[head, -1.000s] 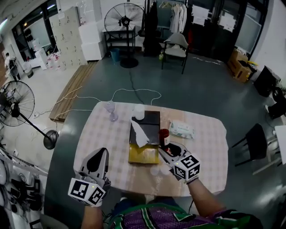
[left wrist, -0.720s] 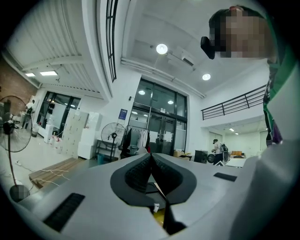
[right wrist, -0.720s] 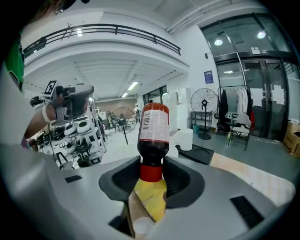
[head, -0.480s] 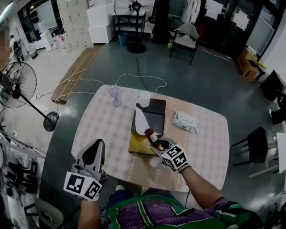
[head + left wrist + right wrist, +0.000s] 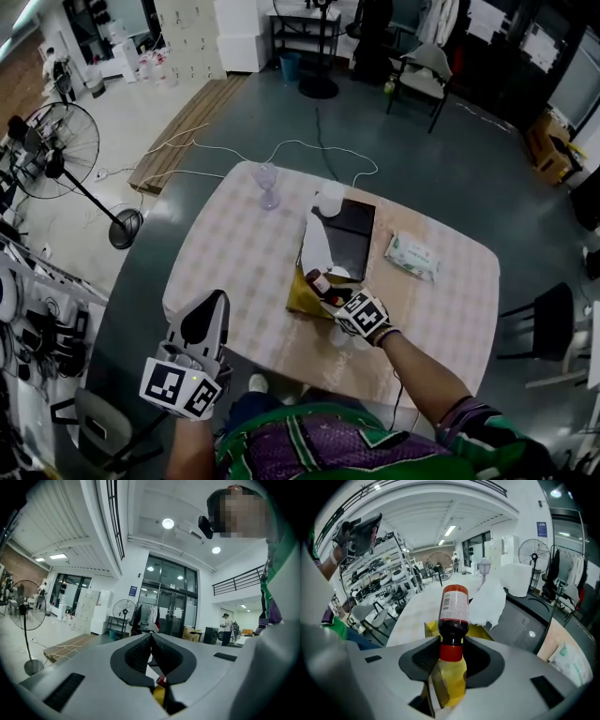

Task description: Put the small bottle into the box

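Right gripper [image 5: 451, 652] clamps one small bottle [image 5: 453, 611] by its red cap.
At the centre of the head view, the small bottle is over the single yellow box [image 5: 302, 298]. Its long axis continues the line of the jaws, base pointing to the frame's upper left. Left gripper [image 5: 151, 639], lower left, is clenched on nothing.

Dark grey floor [image 5: 469, 187]; white cable [image 5: 298, 142] looping across it; wooden pallet [image 5: 186, 131] at left; pedestal fan [image 5: 58, 152] nearby; chair [image 5: 424, 70] at far side; table [image 5: 234, 272] under checked cloth; round ceiling lights [image 5: 168, 523]; glass doors [image 5: 171, 604]; metal storage racks [image 5: 389, 578] beyond.
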A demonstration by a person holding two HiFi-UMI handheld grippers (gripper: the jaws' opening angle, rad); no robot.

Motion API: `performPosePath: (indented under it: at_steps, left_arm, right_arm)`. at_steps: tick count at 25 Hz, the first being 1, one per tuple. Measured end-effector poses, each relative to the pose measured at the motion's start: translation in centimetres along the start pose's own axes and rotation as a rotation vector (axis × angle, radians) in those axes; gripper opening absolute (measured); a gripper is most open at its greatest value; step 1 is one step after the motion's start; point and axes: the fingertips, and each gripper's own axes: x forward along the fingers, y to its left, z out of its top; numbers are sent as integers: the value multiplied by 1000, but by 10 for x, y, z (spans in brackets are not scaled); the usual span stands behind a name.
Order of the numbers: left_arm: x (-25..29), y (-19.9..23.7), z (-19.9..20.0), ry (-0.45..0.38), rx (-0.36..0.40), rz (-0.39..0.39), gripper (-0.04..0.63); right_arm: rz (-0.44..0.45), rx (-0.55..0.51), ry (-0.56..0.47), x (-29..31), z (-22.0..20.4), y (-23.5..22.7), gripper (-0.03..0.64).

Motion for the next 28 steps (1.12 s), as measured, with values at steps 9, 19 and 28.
performPosePath:
  at_steps: [9,19,28]
  left_arm:
    - [-9,18,1,18,-8,56,23]
    - [-17,36,-1,19,-18,78,23]
    - [-24,39,-2,26,-20,70,23]
  right_arm:
    - [60,-94,198,37,-21,6,156]
    - [54,-161,286,58,-31,10,158]
    - [34,-215,310,58,-32,7,164]
